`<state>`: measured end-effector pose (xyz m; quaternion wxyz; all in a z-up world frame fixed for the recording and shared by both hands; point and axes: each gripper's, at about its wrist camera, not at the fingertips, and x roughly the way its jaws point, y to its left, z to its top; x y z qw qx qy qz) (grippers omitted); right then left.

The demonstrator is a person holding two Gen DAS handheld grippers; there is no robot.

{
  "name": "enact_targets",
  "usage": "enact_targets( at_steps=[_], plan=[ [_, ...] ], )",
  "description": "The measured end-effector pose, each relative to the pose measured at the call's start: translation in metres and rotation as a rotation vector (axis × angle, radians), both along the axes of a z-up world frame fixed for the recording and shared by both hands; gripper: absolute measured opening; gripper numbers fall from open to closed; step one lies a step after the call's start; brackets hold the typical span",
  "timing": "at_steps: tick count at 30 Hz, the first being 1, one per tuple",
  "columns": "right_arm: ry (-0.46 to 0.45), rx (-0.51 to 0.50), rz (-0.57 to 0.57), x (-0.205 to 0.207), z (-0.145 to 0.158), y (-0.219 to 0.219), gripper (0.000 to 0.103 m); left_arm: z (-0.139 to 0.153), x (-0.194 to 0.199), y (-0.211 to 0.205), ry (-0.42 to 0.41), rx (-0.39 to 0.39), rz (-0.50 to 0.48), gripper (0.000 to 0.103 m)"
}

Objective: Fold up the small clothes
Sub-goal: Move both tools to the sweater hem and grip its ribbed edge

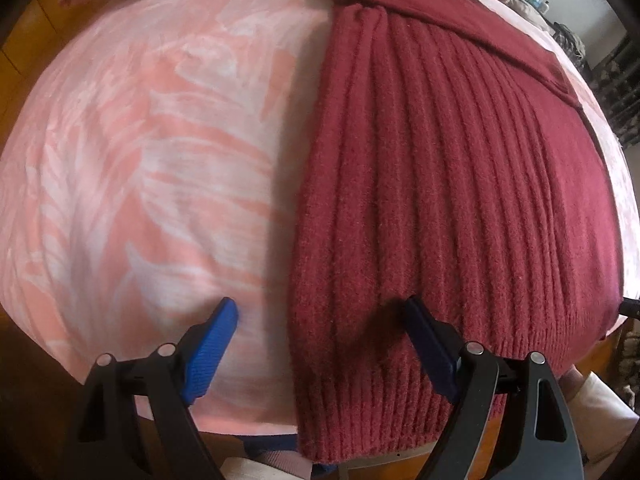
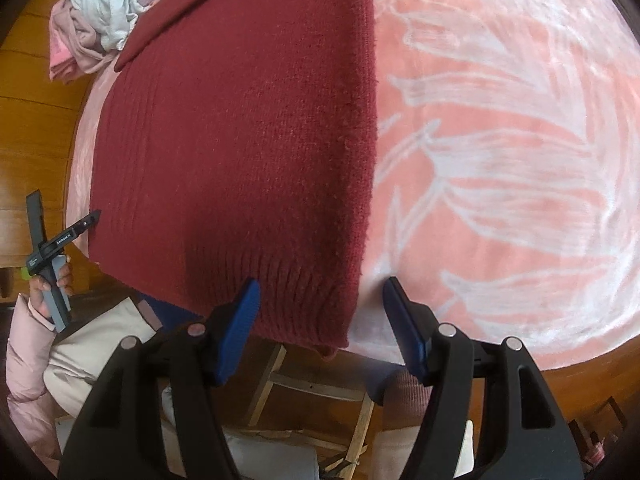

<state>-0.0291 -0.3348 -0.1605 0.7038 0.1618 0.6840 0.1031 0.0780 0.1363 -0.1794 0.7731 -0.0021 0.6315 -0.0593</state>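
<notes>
A dark red ribbed sweater [image 1: 440, 200] lies flat on a pink cloth [image 1: 160, 140] with a white leaf print, one sleeve [image 1: 440, 8] folded across its top. My left gripper [image 1: 320, 306] is open and points down over the sweater's left edge near the hem, one finger over the cloth and the other over the knit. In the right wrist view the sweater [image 2: 240, 140] fills the left half. My right gripper [image 2: 322, 283] is open above its lower right corner and straddles the edge without pressing on it. The left gripper [image 2: 66, 206] also shows at the sweater's far side, held in a hand.
A pile of pale and pink clothes [image 2: 100, 8] sits at the far corner of the cloth [image 2: 500, 160]. The wooden table [image 2: 32, 140] shows around the cloth. Below the near edge are a wooden frame [image 2: 312, 392] and a person's pink padded sleeve [image 2: 24, 360].
</notes>
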Motion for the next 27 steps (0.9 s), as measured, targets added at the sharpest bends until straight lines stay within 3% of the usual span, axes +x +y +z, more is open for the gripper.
enact_targets(
  at_steps=[4,7,13,15,17,20,23,27],
  plan=[
    [-0.003,0.008,0.02,-0.002,-0.006,0.009,0.058,-0.003,-0.008,-0.008,0.009,0.008,-0.008,0.089],
    [-0.014,-0.009,0.017,-0.004,-0.007,0.012,0.054,-0.009,-0.011,-0.008,0.041,0.004,-0.002,0.1],
    [-0.016,-0.01,0.022,-0.003,-0.01,0.01,0.041,-0.014,-0.007,-0.002,0.076,0.002,0.012,0.1],
    [-0.022,-0.006,0.019,-0.004,-0.009,0.009,0.032,-0.015,-0.003,-0.004,0.08,0.003,0.019,0.1],
    [-0.024,0.029,0.015,-0.005,-0.006,0.006,0.014,-0.013,0.002,-0.003,0.077,-0.008,0.031,0.099],
    [-0.042,0.039,0.041,-0.006,0.001,0.01,0.011,-0.014,-0.001,-0.005,0.057,-0.029,0.027,0.099],
    [-0.062,0.074,0.041,-0.008,0.011,0.012,0.011,-0.005,-0.015,-0.011,0.057,-0.044,0.01,0.09],
    [-0.093,0.112,0.035,-0.007,0.024,0.009,0.01,0.006,-0.026,-0.011,0.1,-0.134,0.052,0.05]
  ],
)
